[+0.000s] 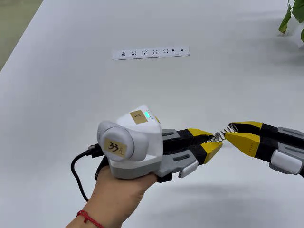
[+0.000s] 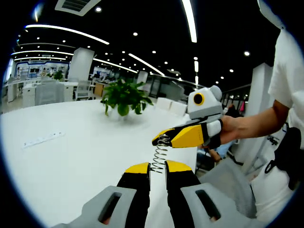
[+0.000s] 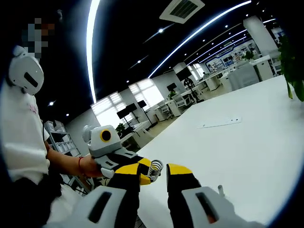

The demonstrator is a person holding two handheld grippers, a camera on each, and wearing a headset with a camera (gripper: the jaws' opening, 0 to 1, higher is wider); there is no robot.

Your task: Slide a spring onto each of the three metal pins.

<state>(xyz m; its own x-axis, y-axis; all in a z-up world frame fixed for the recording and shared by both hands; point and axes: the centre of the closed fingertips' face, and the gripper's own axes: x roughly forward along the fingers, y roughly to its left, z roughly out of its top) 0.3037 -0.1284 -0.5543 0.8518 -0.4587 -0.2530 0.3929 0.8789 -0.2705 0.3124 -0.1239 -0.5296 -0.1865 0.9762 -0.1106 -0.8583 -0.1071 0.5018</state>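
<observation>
**Spring spanning the gap between your two grippers, held in the air over the white table.**

The spring [image 1: 221, 135] has one end in your left gripper [image 1: 216, 141] and the other in your right gripper [image 1: 229, 130]. Both pairs of jaws are drawn narrow onto it, well above the table [image 1: 71, 95]. If you pull or twist the grippers apart, the coil could, I judge, overstretch, or snap out of one grip and fly off the bench. A small upright metal piece [image 3: 219, 189] beyond your right jaw may be a pin, but it is too small to tell. The tan sticker [image 1: 115, 147] on the left gripper carries handwriting, perhaps "37". The power strip [image 1: 151, 52] shows no legible text.
</observation>
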